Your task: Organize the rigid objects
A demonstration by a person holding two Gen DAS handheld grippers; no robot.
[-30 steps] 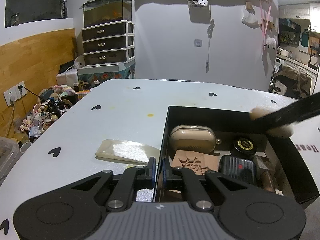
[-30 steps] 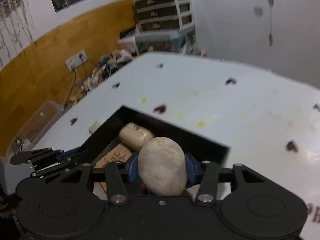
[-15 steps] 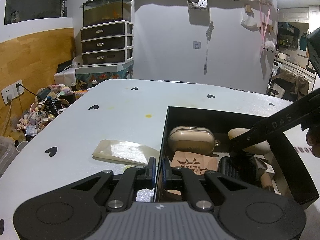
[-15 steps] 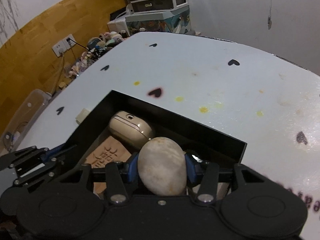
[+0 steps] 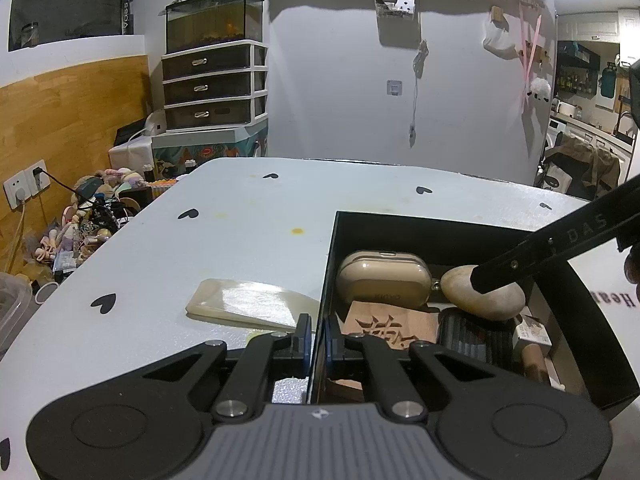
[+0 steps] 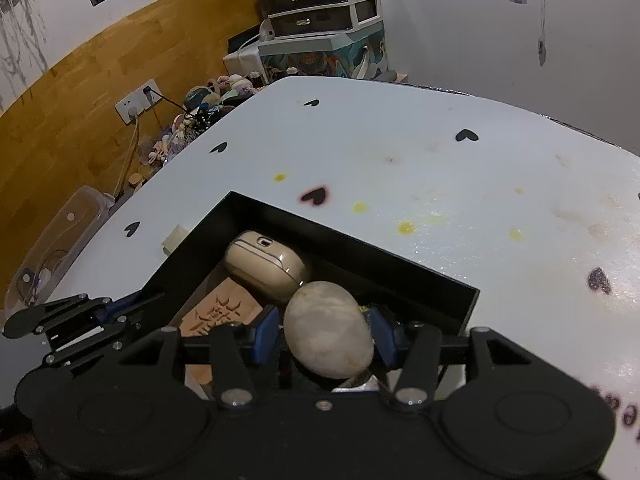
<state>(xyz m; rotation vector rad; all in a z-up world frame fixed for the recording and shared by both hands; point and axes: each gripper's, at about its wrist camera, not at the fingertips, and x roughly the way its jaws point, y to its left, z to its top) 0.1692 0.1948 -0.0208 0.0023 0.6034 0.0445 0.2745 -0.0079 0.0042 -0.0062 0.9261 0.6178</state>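
Note:
A black box [image 5: 404,226] [image 6: 420,276] stands on the white table. My left gripper [image 5: 315,336] is shut on the box's left wall. My right gripper [image 6: 326,334] is open, its pads a little apart from a pale smooth stone [image 6: 326,334] [image 5: 482,294] that rests inside the box on other items. The box also holds a beige case [image 5: 382,278] [image 6: 264,266], a carved wooden block [image 5: 390,326] [image 6: 222,314], a ribbed black case [image 5: 474,334] and a small wooden piece [image 5: 534,362].
A cream flat wedge [image 5: 250,308] lies on the table left of the box. The table [image 6: 440,160] has black heart marks and yellow stains. Clutter and a wall socket [image 5: 24,188] lie off its left edge; drawers [image 5: 214,88] stand behind.
My right gripper carried the stone down into the box, set it on the items there, and its jaws have opened off it. My left gripper has stayed clamped on the wall.

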